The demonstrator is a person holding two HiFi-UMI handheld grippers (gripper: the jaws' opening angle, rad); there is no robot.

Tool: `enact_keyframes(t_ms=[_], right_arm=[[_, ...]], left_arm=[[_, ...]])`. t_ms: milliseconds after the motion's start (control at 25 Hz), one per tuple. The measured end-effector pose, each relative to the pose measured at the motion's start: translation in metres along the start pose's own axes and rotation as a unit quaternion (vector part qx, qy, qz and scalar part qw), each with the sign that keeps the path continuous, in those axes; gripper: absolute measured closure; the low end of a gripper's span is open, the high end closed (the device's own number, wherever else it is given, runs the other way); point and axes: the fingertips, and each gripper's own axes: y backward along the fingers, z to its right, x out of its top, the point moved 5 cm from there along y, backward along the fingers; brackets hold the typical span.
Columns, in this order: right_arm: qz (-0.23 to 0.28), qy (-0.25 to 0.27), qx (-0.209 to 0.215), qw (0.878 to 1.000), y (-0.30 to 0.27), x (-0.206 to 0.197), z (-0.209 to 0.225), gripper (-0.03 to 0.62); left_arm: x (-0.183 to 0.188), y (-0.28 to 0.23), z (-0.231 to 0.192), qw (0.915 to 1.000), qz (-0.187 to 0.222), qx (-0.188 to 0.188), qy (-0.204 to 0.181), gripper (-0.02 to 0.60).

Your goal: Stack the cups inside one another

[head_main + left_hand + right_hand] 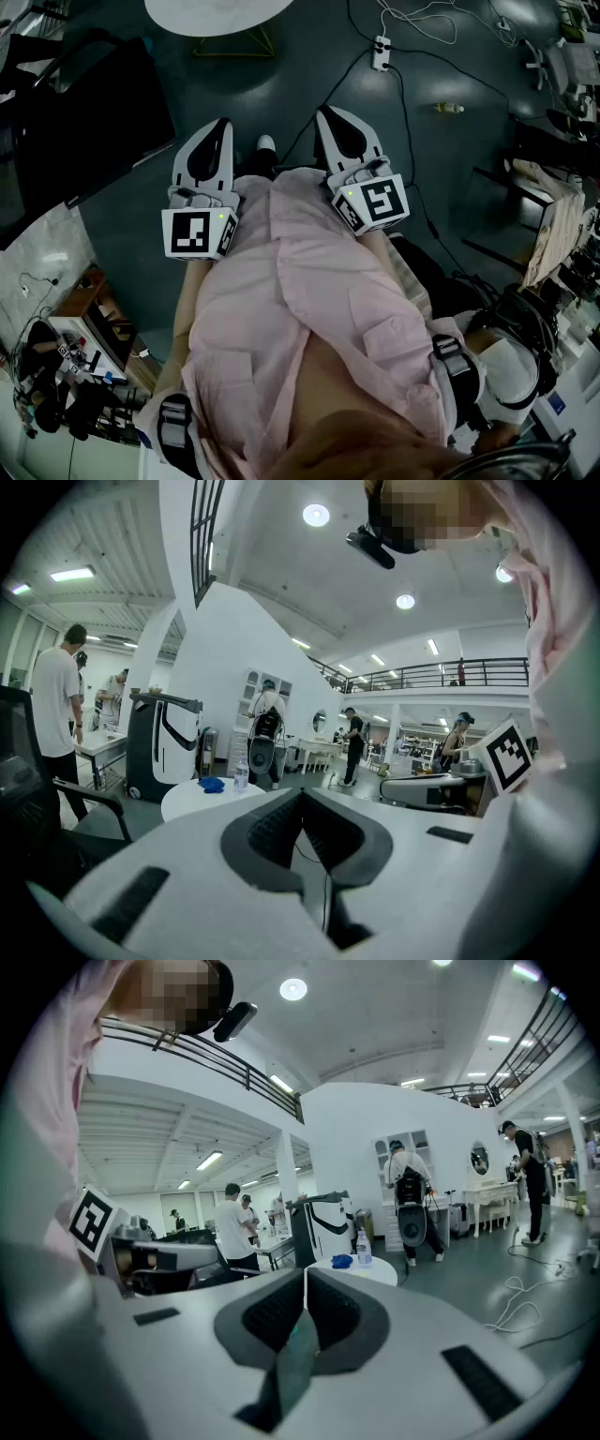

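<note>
Holding both tools near level at the waist, the person appears to be waiting to start: the left tool and right tool are clenched on nothing. No cups show; the round desk ahead carries a water bottle and a blue item.

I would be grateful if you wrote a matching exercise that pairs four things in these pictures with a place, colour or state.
Things:
1. water bottle
2. power strip
3. right gripper
4. shirt

Descriptions:
A. jaws together
B. pale pink
C. lying on the dark floor
D. upright on the round white table

Pairs: 1-D; 2-C; 3-A; 4-B
</note>
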Motion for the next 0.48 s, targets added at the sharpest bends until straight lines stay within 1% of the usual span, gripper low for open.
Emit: enact_keyframes(t_ms=[200,320,360,400,480], right_arm=[[0.007,0.008,-0.015,1.0,-0.017,-0.006,-0.002,0.562],[-0.018,-0.008,-0.022,1.0,-0.025,-0.023,-0.01,0.562],[-0.028,-0.017,-0.029,0.999,-0.024,-0.028,-0.009,0.562],[-0.033,-0.024,-0.039,0.998,-0.022,-0.03,-0.006,0.562],[-0.033,-0.026,-0.058,0.997,-0.013,-0.025,0.007,0.562]], left_arm=[[-0.008,-0.01,-0.021,0.9999,0.007,-0.009,0.005,0.566],[-0.022,0.003,-0.038,0.9994,-0.026,0.008,0.024,0.566],[-0.022,-0.002,-0.041,0.9991,-0.032,0.004,0.027,0.566],[-0.018,-0.015,-0.041,0.9992,-0.029,-0.007,0.028,0.566],[-0.01,-0.04,-0.031,0.9989,-0.022,-0.025,0.031,0.566]])
